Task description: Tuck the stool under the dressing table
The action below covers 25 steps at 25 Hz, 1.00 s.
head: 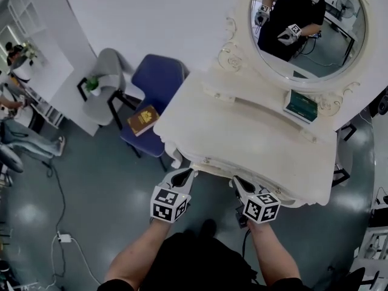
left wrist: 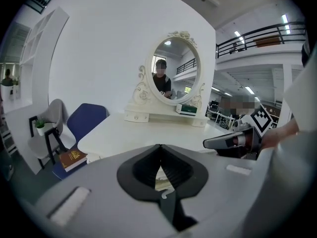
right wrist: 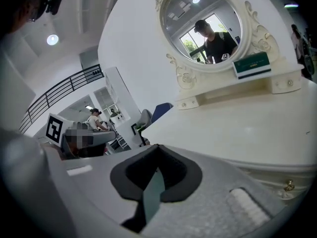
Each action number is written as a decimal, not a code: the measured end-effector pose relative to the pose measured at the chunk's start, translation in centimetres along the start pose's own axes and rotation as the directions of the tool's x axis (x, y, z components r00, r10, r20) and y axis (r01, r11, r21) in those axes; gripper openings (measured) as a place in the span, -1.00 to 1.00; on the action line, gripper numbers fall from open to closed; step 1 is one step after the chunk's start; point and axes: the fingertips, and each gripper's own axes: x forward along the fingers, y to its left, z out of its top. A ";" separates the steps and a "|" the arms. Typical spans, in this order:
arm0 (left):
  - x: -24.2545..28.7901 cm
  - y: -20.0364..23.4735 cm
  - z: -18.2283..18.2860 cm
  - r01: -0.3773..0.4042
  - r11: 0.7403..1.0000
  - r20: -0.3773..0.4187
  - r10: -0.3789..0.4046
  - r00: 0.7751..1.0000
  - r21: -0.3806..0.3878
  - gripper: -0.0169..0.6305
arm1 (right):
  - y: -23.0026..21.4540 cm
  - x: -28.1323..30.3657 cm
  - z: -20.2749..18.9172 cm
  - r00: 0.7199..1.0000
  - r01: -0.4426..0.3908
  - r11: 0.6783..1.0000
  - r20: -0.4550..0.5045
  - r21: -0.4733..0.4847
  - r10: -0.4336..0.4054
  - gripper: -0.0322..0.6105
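Note:
The white dressing table (head: 242,138) with its oval mirror (head: 309,29) fills the upper right of the head view. No view shows the stool. My left gripper (head: 185,176) and right gripper (head: 237,182) hover side by side at the table's front edge, tips pointing toward it. In the left gripper view the left gripper (left wrist: 159,147) has its jaws closed tip to tip, empty, with the tabletop (left wrist: 148,133) just beyond. In the right gripper view the right gripper (right wrist: 157,146) is likewise shut on nothing, close to the table's rim (right wrist: 267,157).
A blue chair (head: 159,80) carrying a brown book (head: 143,119) stands left of the table. Beyond it are a grey chair (head: 108,71) and a small plant (head: 92,85). A green box (head: 301,105) rests below the mirror. A cable and power strip (head: 63,237) lie on the floor.

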 end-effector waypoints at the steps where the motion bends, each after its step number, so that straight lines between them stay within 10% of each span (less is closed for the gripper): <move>1: -0.5 -0.1 0.3 0.005 1.000 0.007 -0.005 1.000 0.001 -0.90 | 0.7 -0.4 0.2 1.000 -0.002 1.000 0.007 0.000 0.002 -0.89; 15: -11.0 -1.2 1.7 0.102 0.993 0.066 -0.106 0.992 0.067 -0.90 | 11.7 -9.1 0.2 0.985 0.075 0.996 0.153 0.057 -0.082 -0.89; 25: -14.7 -3.2 3.6 0.135 0.986 0.144 -0.148 0.978 0.098 -0.90 | 18.8 -15.5 2.5 0.961 0.057 0.995 0.274 -0.086 -0.032 -0.89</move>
